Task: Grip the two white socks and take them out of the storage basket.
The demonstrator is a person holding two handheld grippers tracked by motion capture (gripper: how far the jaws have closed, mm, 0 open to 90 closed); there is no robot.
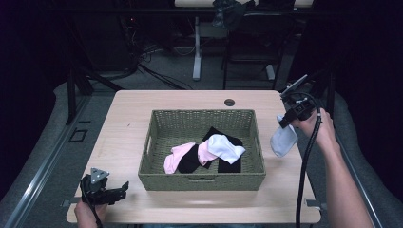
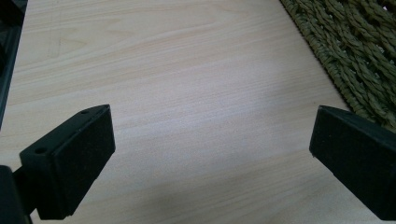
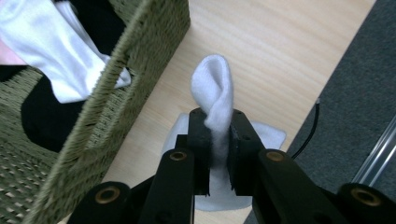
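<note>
A white sock (image 1: 283,140) (image 3: 215,93) hangs over the table's right side, just right of the woven basket (image 1: 201,181) (image 3: 135,56). My right gripper (image 1: 284,121) (image 3: 218,140) is shut on it, the cloth pinched between the pads. Inside the basket lie a white sock (image 1: 225,147) (image 3: 44,46), a pink sock (image 1: 176,156) and black socks (image 1: 230,164). My left gripper (image 1: 124,188) (image 2: 210,154) rests at the table's front left corner. It is open, with bare wood between its jaws.
The basket's woven wall (image 2: 355,56) stands close to the left gripper's right jaw. The table's right edge and grey floor (image 3: 355,93) lie just past the hanging sock. A cable hole (image 1: 229,102) sits at the table's back.
</note>
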